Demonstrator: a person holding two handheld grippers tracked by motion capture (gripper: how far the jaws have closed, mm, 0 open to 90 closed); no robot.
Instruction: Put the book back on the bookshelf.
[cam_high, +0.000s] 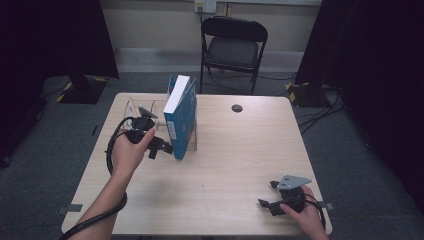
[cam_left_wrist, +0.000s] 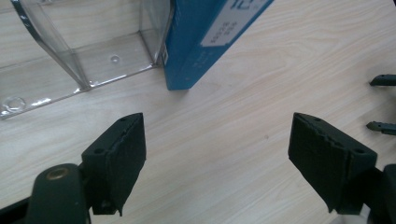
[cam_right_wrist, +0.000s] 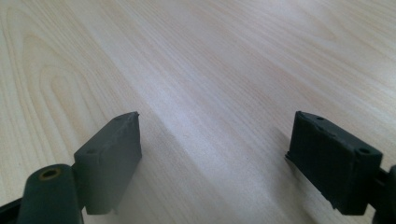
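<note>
A thick blue hardcover book (cam_high: 181, 116) stands upright near the far-left part of the pale wooden tabletop (cam_high: 235, 160), its white page block turned up and left, its spine with a white label facing the person. It sits at the right end of a clear acrylic book stand (cam_high: 134, 107), apparently leaning against one of the transparent dividers — in the left gripper view the lower corner of the book (cam_left_wrist: 196, 42) rests on the wood just beside the stand's clear base (cam_left_wrist: 93, 60).

The left gripper (cam_high: 167, 148) is held just short of the book's near lower corner, its black jaws spread wide with nothing between them; in its own view the left gripper (cam_left_wrist: 215, 154) looks down on bare wood in front of the book. The right gripper (cam_high: 267, 202) rests near the near-right corner of the tabletop, well apart from the book, jaws likewise wide and empty, as the right gripper view (cam_right_wrist: 215, 154) confirms.

The step in hand looks like the approach to grasp the book. The next move likely calls for bringing the open jaws forward around the spine's lower edge and closing firmly — the book looks heavy and rigid, and could tip or slide against the slick acrylic if nudged first.
</note>
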